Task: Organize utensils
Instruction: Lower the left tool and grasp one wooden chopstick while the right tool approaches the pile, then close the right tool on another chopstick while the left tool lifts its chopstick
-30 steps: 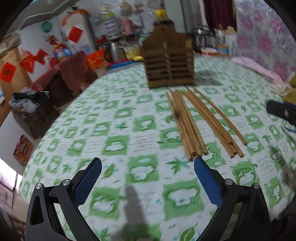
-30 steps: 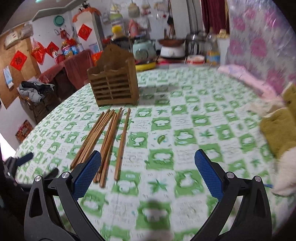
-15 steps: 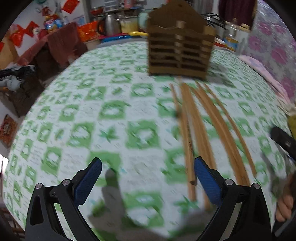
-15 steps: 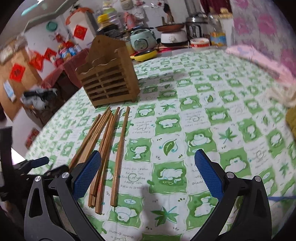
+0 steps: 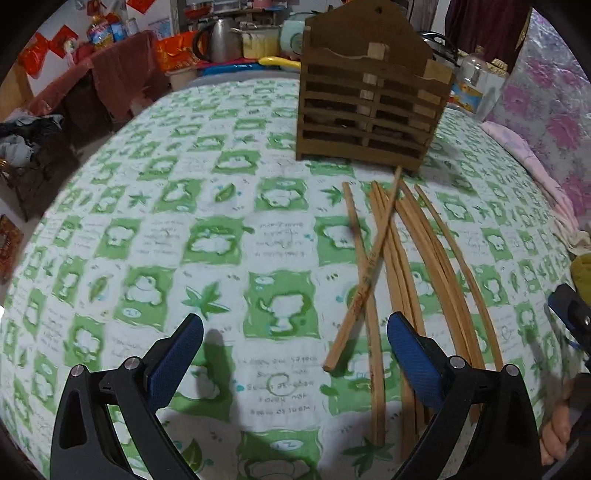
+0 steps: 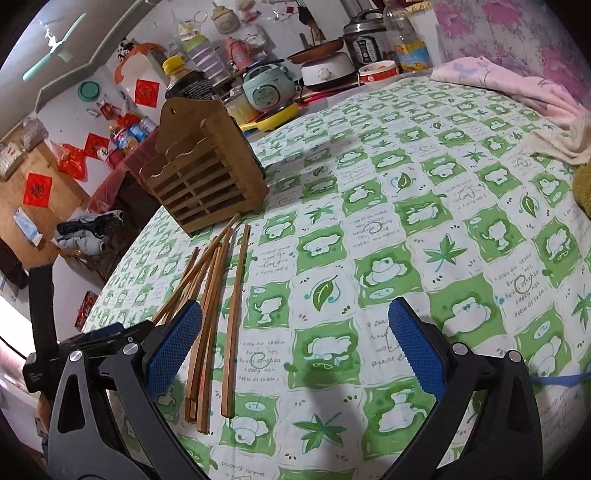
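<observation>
Chopsticks [image 5: 402,258], long tan wood, one crossed askew; both hand-held grippers wide, empty.

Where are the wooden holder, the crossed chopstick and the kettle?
wooden holder [image 5: 369,122], left wrist view, slatted front.
crossed chopstick [image 5: 364,284], left wrist view, mid-shaft.
kettle [image 5: 221,35], left wrist view, metal body.

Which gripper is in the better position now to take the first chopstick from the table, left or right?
Probably the left. The left gripper is open, with the crossed chopstick ending between its fingers. The right gripper is also open, but the chopsticks lie at its left finger, off-centre.
</observation>
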{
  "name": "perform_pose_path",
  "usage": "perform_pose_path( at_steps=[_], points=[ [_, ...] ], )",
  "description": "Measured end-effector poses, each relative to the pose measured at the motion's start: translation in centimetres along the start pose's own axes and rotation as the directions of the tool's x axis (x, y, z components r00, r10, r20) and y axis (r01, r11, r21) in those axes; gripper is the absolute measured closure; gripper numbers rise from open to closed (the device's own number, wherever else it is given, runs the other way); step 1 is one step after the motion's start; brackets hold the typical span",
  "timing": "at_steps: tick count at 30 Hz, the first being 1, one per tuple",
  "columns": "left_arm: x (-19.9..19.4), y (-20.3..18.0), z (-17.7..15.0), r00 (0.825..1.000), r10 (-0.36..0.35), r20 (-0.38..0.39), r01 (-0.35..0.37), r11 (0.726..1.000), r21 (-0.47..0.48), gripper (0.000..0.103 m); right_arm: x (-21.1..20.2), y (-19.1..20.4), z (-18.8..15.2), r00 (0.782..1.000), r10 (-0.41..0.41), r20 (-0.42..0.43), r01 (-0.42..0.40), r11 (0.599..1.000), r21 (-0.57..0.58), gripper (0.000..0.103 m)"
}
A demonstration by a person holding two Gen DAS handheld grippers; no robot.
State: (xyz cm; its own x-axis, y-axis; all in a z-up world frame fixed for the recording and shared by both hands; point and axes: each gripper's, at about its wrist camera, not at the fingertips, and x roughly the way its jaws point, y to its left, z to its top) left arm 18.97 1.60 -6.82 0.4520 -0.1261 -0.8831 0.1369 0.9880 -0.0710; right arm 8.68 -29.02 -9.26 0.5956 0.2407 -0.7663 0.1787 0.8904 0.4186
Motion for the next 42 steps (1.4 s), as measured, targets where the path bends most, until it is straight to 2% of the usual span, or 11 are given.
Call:
perform_pose_path(
  at_steps=[6, 12, 14, 16, 17, 21, 24, 26, 32, 39, 42],
  points=[
    [-0.5, -0.1, -0.5, 0.998, -0.067, 0.018, 0.067, 0.998, 0.022, 0.008, -0.2, 0.0, 0.0, 1.0, 0.008, 0.005, -0.008, 1.0, -0.009, 0.006],
    [-0.4, 0.0, -0.5, 0.994, -0.105, 0.011, 0.105, 0.994, 0.025, 0.047, -0.3, 0.4, -0.1, 1.0, 0.018, 0.014, -0.018, 0.999, -0.027, 0.006],
    [-0.4, -0.2, -0.5, 0.991, -0.135, 0.005, 0.135, 0.99, 0.036, 0.063, -0.4, 0.5, -0.2, 1.0, 0.023, 0.018, -0.023, 0.999, -0.036, 0.006],
    [-0.3, -0.4, -0.6, 0.987, -0.159, -0.001, 0.159, 0.987, 0.036, 0.086, -0.4, 0.7, -0.2, 0.999, 0.027, 0.023, -0.026, 0.999, -0.045, 0.006],
    [-0.2, -0.5, -0.7, 0.985, -0.174, -0.011, 0.174, 0.984, 0.033, 0.09, -0.5, 0.8, -0.2, 0.999, 0.029, 0.026, -0.028, 0.998, -0.051, 0.006],
    [-0.6, -0.4, -1.3, 0.986, -0.166, 0.01, 0.166, 0.986, 0.019, 0.092, -0.6, 1.1, -0.2, 0.999, 0.037, 0.035, -0.034, 0.997, -0.072, 0.008],
    [-1.5, 0.7, -1.8, 0.994, -0.096, 0.046, 0.096, 0.995, -0.006, 0.093, -0.5, 1.3, -0.4, 1.0, 0.028, 0.01, -0.027, 0.996, -0.091, 0.011],
    [-1.8, 1.5, -2.2, 0.998, -0.037, 0.05, 0.037, 0.999, -0.011, 0.094, -0.4, 1.9, -0.8, 0.999, -0.005, -0.038, -0.001, 0.988, -0.155, 0.017],
    [-2.1, 3.1, -3.0, 0.999, -0.013, 0.052, 0.016, 0.999, -0.05, 0.094, -1.5, 4.1, -3.7, 0.992, -0.087, -0.091, 0.043, 0.916, -0.399, 0.033],
    [-2.0, 2.8, -3.1, 0.998, 0.013, 0.059, -0.012, 1.0, -0.024, 0.094, -0.7, 6.9, -6.1, 0.984, -0.082, -0.159, -0.015, 0.848, -0.529, 0.058],
    [-1.9, 2.9, -3.0, 0.998, 0.014, 0.06, -0.012, 0.999, -0.031, 0.094, 0.0, 6.9, -6.4, 0.976, -0.094, -0.198, -0.025, 0.848, -0.529, 0.069]
  ],
)
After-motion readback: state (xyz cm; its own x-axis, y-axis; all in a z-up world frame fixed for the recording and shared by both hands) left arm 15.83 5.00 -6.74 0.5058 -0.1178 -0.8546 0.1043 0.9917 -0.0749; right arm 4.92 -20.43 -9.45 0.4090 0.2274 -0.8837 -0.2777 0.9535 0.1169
